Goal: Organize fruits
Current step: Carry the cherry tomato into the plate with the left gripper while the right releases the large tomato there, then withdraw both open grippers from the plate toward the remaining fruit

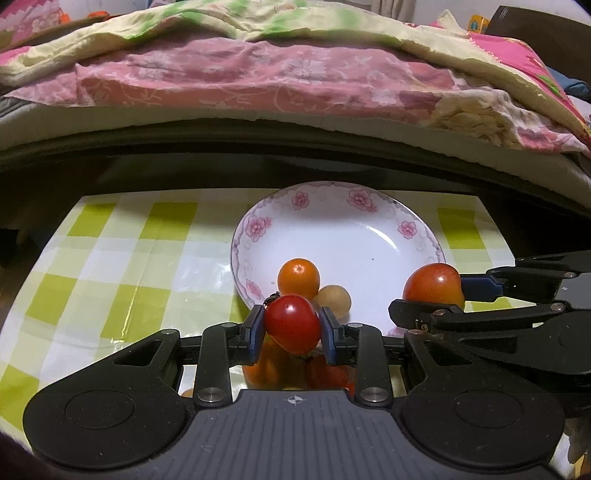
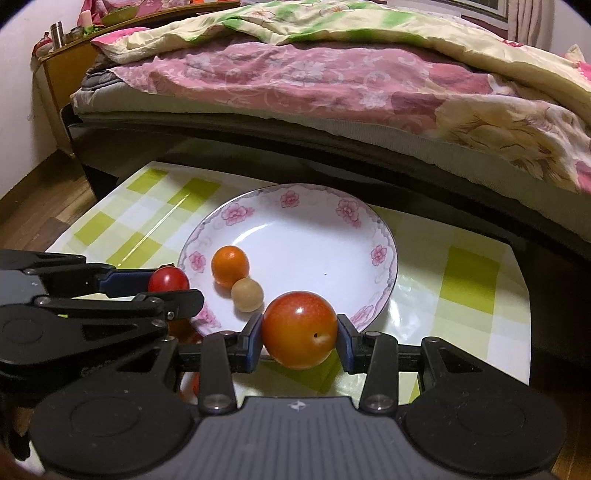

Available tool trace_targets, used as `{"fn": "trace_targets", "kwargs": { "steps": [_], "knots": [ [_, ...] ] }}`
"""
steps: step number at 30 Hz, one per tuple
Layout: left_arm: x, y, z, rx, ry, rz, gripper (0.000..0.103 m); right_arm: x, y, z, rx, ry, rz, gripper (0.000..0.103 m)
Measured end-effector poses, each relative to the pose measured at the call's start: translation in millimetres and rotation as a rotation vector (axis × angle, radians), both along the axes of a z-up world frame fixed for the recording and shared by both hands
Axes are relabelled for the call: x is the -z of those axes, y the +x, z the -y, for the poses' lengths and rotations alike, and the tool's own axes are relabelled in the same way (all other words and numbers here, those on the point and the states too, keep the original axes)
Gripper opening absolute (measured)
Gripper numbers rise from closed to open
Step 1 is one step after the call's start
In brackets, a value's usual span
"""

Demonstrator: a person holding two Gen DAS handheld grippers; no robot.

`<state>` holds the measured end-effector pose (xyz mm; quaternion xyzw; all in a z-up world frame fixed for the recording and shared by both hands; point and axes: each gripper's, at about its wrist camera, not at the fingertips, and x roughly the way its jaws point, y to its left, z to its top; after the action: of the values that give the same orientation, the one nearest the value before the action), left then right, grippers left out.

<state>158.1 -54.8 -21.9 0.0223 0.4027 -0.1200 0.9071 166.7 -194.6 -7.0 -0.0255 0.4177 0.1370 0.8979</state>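
Observation:
A white plate with pink flowers (image 1: 369, 243) (image 2: 321, 229) sits on the checked table. In it lie a small orange fruit (image 1: 298, 279) (image 2: 229, 266) and a beige round fruit (image 1: 334, 301) (image 2: 247, 294), touching each other. My left gripper (image 1: 293, 325) (image 2: 168, 286) is shut on a small red tomato (image 1: 291, 323) (image 2: 168, 279) at the plate's near left rim. My right gripper (image 2: 300, 334) (image 1: 439, 295) is shut on a larger red-orange fruit (image 2: 299, 328) (image 1: 434, 286) above the plate's near rim. More orange and red fruit (image 1: 273, 365) shows below the left gripper, partly hidden.
The table has a green and white checked cloth (image 1: 122, 258) (image 2: 469, 280). A bed with pink and yellow floral covers (image 1: 258, 77) (image 2: 314, 74) stands right behind the table. A wooden shelf with a steel cup (image 2: 57, 35) is at the far left.

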Motion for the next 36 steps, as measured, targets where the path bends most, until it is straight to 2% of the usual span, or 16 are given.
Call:
{"fn": "trace_targets", "kwargs": {
  "steps": [7,25,36],
  "knots": [
    [4.9,14.9,4.1,0.003,0.019,0.002,0.038,7.0,13.2,0.8,-0.001,0.001,0.005,0.043],
    [10.7,33.7,2.7,-0.016,0.008,-0.014,0.038,15.2,36.8,4.1,-0.013,0.01,0.0,0.044],
    [-4.9,34.5,-4.6,-0.048,-0.028,0.001,0.046,0.4,34.6,5.4,0.003,0.028,0.046,0.045]
  ]
}}
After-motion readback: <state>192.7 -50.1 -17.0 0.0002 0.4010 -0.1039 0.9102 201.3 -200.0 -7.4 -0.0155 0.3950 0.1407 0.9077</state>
